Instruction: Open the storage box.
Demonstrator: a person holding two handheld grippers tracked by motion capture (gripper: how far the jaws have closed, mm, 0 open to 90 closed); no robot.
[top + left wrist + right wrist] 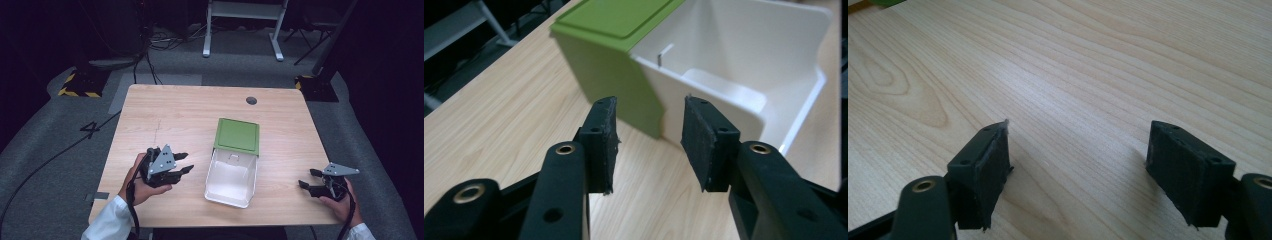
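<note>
White plastic bin (231, 177) with its green hinged lid (237, 135) flipped open toward twelve o'clock sits at the centre of the wooden table (165, 115); it looks empty, so closing it seems the work left. Left gripper (176, 166), at nine o'clock of the bin, points at it, jaws moderately apart, holding nothing. Right gripper (306, 179) rests at three o'clock, jaws wide, empty.
</note>
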